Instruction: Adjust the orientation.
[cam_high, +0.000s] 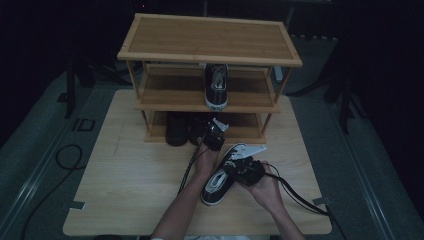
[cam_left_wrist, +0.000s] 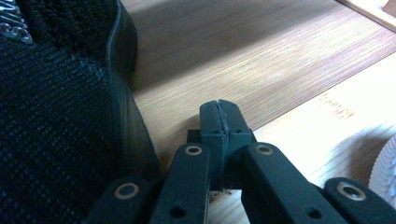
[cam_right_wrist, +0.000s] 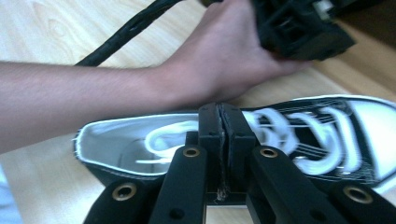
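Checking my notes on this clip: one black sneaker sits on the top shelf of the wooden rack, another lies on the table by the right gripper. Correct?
Not quite. The sneaker on the rack stands on the middle shelf, as the high view shows. The other sneaker does lie on the table by the right gripper.

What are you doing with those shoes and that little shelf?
A person is working at a wooden shoe rack with a gripper in each hand. The right gripper, jaws shut, hangs over a black-and-white sneaker on the table. The left gripper, also shut, is by the dark shoes on the bottom shelf.
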